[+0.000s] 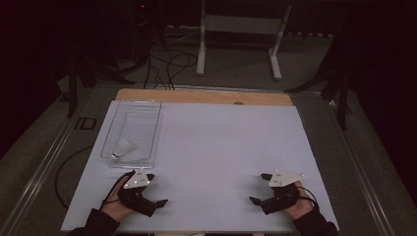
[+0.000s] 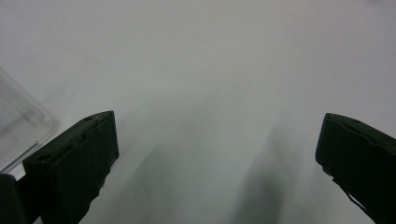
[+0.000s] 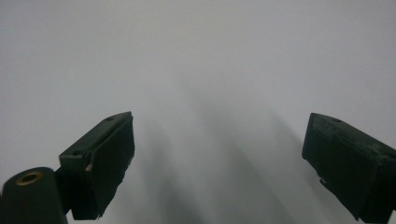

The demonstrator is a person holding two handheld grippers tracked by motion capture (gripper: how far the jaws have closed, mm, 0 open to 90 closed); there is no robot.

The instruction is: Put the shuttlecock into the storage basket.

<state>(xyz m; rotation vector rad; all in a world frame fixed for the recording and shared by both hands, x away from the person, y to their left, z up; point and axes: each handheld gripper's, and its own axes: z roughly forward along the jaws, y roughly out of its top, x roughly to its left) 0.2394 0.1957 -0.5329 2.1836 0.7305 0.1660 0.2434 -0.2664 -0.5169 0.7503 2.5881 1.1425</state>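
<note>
A white shuttlecock [image 1: 122, 147] lies inside a clear plastic bin [image 1: 155, 132] on the left part of the white table surface [image 1: 216, 142]. My left gripper [image 1: 154, 189] rests on the table just below that bin, its jaws wide apart with nothing between them [image 2: 217, 140]. A corner of the bin [image 2: 21, 133] appears at the left edge of the left gripper view. Near the front right of the table my right gripper [image 1: 260, 188] sits with jaws spread and holds nothing [image 3: 219, 140]. A hand grips each tool from below.
A wooden strip [image 1: 204, 97] runs along the table's far edge. Beyond it stand a white metal frame [image 1: 238, 29] and cables [image 1: 169, 66] on the floor. Dark stands flank the table on both sides.
</note>
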